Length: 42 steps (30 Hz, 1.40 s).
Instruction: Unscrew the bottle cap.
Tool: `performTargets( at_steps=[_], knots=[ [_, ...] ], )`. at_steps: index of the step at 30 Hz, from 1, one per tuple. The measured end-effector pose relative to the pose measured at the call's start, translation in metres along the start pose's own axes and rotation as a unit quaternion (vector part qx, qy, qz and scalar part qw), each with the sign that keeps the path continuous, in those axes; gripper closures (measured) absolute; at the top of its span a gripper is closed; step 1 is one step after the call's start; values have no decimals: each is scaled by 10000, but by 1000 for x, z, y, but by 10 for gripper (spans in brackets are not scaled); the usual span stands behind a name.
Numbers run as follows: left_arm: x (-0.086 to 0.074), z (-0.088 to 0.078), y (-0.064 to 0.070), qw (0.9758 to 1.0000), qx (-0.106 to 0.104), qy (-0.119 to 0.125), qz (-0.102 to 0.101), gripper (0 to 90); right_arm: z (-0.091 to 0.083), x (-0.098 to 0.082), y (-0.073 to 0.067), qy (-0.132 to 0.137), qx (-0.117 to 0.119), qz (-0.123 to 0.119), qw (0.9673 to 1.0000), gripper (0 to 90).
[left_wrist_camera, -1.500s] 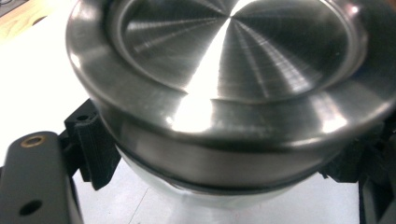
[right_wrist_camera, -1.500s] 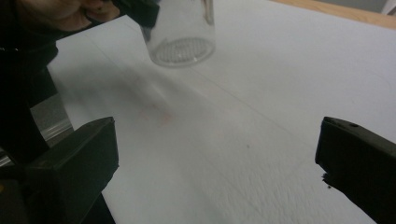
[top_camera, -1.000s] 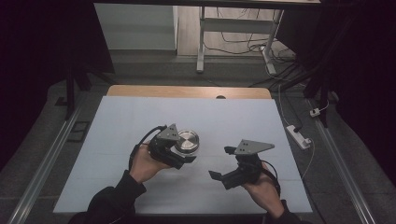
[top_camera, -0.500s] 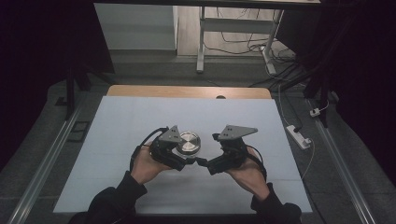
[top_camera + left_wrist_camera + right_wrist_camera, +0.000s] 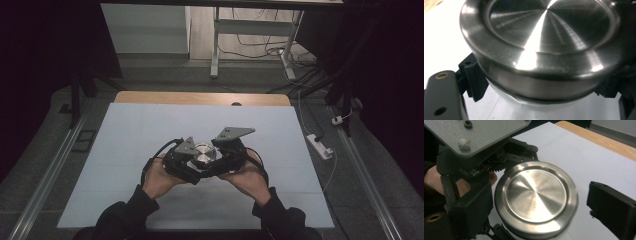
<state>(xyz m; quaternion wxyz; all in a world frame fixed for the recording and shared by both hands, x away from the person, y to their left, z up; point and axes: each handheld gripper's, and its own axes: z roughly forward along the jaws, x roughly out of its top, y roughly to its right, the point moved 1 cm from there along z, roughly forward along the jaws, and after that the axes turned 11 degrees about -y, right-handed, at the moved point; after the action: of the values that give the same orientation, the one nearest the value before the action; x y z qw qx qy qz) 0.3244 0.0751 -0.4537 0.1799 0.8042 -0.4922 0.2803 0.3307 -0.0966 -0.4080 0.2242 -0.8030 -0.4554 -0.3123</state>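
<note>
A round tin with a brushed steel lid point(image 5: 204, 154) sits near the middle of the white table top point(image 5: 150, 125). My left gripper point(image 5: 189, 161) is shut on the tin's body just under the lid point(image 5: 544, 37), with one black jaw on each side. My right gripper point(image 5: 223, 156) has come in from the right, and the lid point(image 5: 536, 200) lies between its jaws. These jaws have just been closing. A gap still shows between the right-hand jaw and the lid's rim, so they do not press on it. The tin's lower part is hidden.
A wooden strip point(image 5: 200, 98) runs along the table's far edge. A white power strip point(image 5: 320, 145) lies on the floor to the right, and metal rails run down both sides. Cables and a stand's legs point(image 5: 215, 45) lie beyond the table.
My right gripper has moved left across the table to the tin, and its jaws now flank the lid. The left gripper and the tin have stayed in place.
</note>
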Motion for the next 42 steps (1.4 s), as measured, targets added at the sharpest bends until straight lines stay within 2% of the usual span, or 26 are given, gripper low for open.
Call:
performTargets(
  at_steps=[3, 6, 9, 12, 15, 18, 19, 20, 21, 22, 23, 27, 30, 33, 36, 37, 38, 41, 42],
  knots=[
    [0, 0, 0, 10000, -16, -8, 19, 159, 3, 2, -3, -62, -45, -159, 9998, 176],
    [0, -1, 0, 9999, -81, -35, 122, 159, 4, 1, -5, -60, -28, -226, 9997, 182],
    [-1, -3, 0, 9994, -283, 20, 206, 159, 3, 1, -2, -78, 190, -324, 9993, 184],
    [-3, -6, -1, 9972, -585, 78, 464, 159, 0, 1, 2, -57, 596, -552, 9967, 184],
    [-3, -9, 1, 9926, -900, 109, 809, 159, -3, -1, 6, -51, 1132, -823, 9901, 183],
    [-3, -9, 6, 9882, -1127, 145, 1026, 159, -6, -3, 9, -30, 1630, -1171, 9797, 183],
    [-2, -9, 7, 9878, -1137, 136, 1060, 159, -6, -4, 10, 6, 1799, -1247, 9758, 179],
    [-2, -9, 8, 9886, -1086, 141, 1031, 159, -6, -5, 11, -3, 1877, -1238, 9744, 142],
    [-1, -9, 8, 9896, -1016, 127, 1014, 159, -6, -5, 11, -23, 1747, -1169, 9777, 61],
    [-1, -8, 7, 9909, -936, 102, 959, 159, -7, -4, 11, -27, 1513, -1130, 9820, 22],
    [-1, -8, 7, 9926, -858, 92, 854, 159, -10, -3, 11, 0, 1322, -1069, 9854, 20],
    [-3, -8, 1, 9977, -509, 120, 423, 159, -20, 0, 7, 26, 848, -783, 9933, 6],
    [-3, -9, -1, 9993, -301, 161, 178, 159, -19, 1, -2, -22, 402, -632, 9972, 32],
    [-2, -10, 2, 9997, -154, 135, 108, 159, -11, 3, -11, 69, 137, -576, 9982, 47],
    [-1, -10, 4, 9998, -78, 103, 171, 159, -5, 2, -16, 173, -155, -479, 9986, 74],
    [0, -10, 5, 9998, -84, 96, 177, 159, -4, 2, -17, 216, -216, -469, 9984, 123],
    [0, -10, 6, 9997, -86, 76, 199, 159, -4, 1, -16, 229, -208, -468, 9984, 173],
    [0, -10, 6, 9993, -200, 28, 323, 159, -5, 0, -14, 227, -27, -415, 9989, 185],
    [-1, -10, 5, 9990, -261, 48, 360, 159, -6, 0, -12, 230, 97, -427, 9988, 196]
  ],
)
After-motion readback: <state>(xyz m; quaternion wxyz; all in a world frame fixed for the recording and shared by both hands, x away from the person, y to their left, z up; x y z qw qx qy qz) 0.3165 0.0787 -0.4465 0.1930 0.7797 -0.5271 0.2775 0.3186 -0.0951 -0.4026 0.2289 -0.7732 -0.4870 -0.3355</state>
